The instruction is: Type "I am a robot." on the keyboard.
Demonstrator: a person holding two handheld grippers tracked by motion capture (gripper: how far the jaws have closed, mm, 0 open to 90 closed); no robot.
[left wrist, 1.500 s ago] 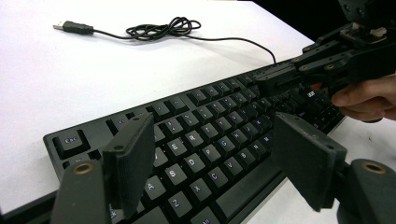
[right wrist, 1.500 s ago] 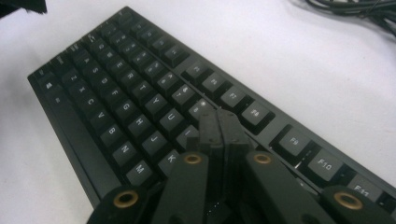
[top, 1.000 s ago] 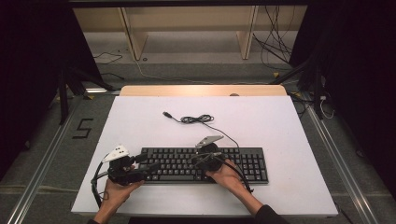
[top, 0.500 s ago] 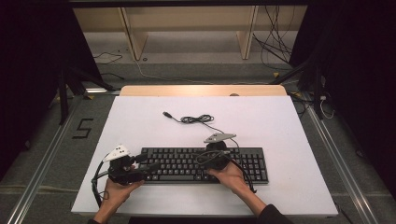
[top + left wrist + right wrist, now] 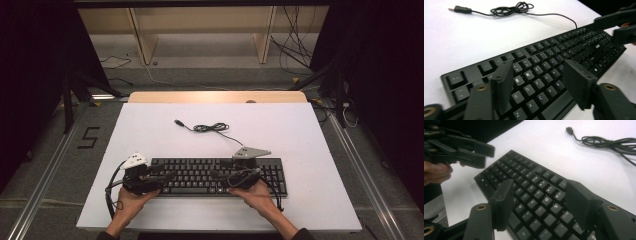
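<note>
Both jaws gaped empty over the keyboard [image 5: 220, 175]: left gripper [image 5: 537, 82] lower centre, right gripper [image 5: 539, 202] likewise. Probably best pressing keys squarely, one jaw tip.

The white tabletop [image 5: 300, 130] is bright and evenly lit from above, with dark sides all around. Shadows are soft and small. In both gripper views the near black jaws look blurry, and the far keyboard [image 5: 584, 42] keys go soft.
</note>
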